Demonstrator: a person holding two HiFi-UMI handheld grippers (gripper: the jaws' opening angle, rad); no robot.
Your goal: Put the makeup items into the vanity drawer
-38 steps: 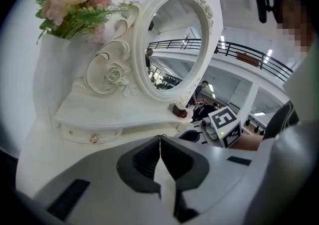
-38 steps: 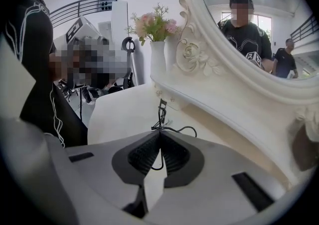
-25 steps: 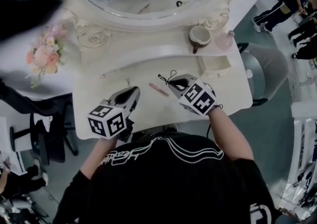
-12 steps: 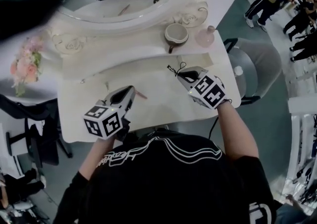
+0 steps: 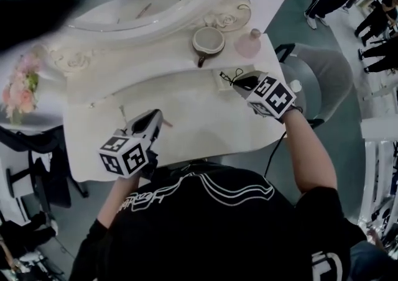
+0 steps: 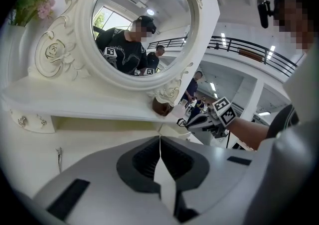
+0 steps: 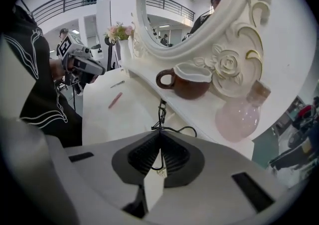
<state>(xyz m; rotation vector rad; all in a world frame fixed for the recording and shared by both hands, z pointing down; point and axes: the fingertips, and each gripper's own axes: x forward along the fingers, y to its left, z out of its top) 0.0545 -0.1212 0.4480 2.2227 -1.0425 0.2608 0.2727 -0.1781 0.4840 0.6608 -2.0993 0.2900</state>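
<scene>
Over the vanity top (image 5: 199, 125), right claw (image 5: 239, 81) clamped on a black eyelash curler (image 7: 160, 113), left claw (image 5: 156, 114) closed, empty

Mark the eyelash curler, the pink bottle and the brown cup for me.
eyelash curler (image 7: 161, 113), right gripper view, on its thin black stem.
pink bottle (image 7: 238, 117), right gripper view, on its round body.
brown cup (image 7: 193, 89), right gripper view, on its side wall.

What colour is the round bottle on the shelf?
Pale pink; bottle shows best in right gripper view.
</scene>
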